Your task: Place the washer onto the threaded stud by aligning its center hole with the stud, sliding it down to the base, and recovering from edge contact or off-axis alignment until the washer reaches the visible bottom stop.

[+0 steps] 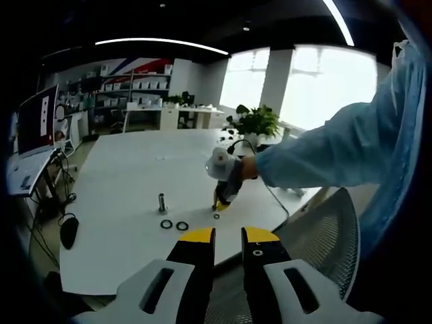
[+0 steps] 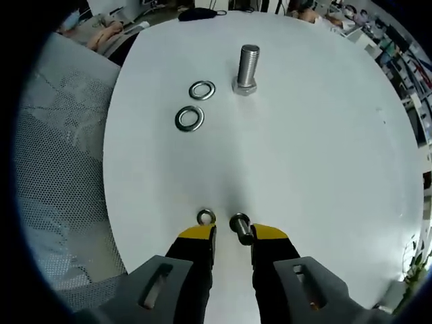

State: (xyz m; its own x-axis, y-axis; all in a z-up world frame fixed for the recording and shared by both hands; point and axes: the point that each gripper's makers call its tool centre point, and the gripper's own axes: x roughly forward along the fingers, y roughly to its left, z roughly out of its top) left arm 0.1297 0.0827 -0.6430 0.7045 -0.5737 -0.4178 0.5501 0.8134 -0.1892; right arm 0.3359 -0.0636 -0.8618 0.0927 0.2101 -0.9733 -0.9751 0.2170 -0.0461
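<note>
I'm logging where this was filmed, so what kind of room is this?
Probably an office or lab workspace: a large white table, a monitor at one side, storage shelves along the back wall, and a mesh office chair.

worktop: threaded stud stands upright on it, toward the far end in the right gripper view | two washers lie flat just left of the stud, side by side, apart | small washer and small bolt lie at the right gripper tips | mesh chair beside the worktop's left edge
</note>
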